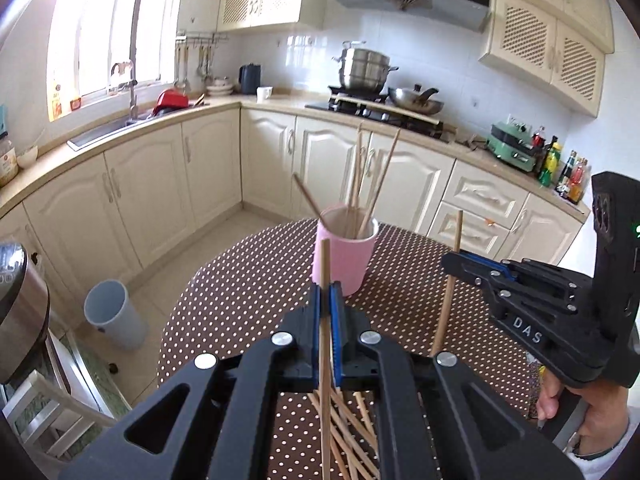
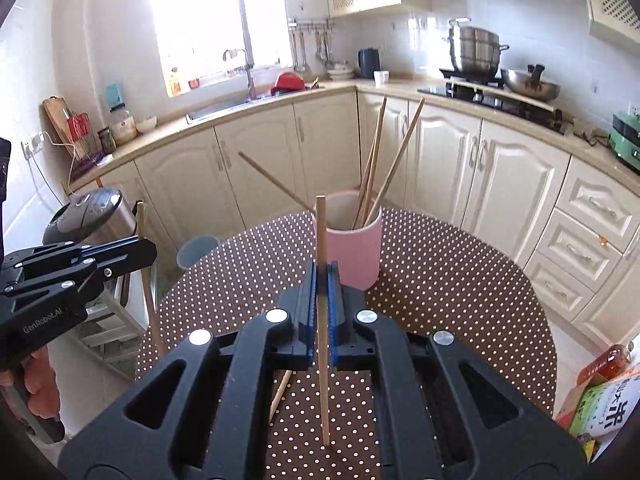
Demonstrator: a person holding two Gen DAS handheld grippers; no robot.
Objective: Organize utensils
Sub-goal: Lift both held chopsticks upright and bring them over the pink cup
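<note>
Loose chopsticks (image 1: 352,436) partly hidden under gripper body; bottle labels (image 1: 568,172) too small.

left gripper (image 1: 329,292): clamped (tilted down) | right gripper (image 2: 322,276): clamped

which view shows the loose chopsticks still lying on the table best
The left wrist view: a fan of loose chopsticks lies on the dotted table under the left tool, several countable. The right wrist view shows only one stray chopstick on the cloth beneath the right tool; the rest are hidden.
</note>
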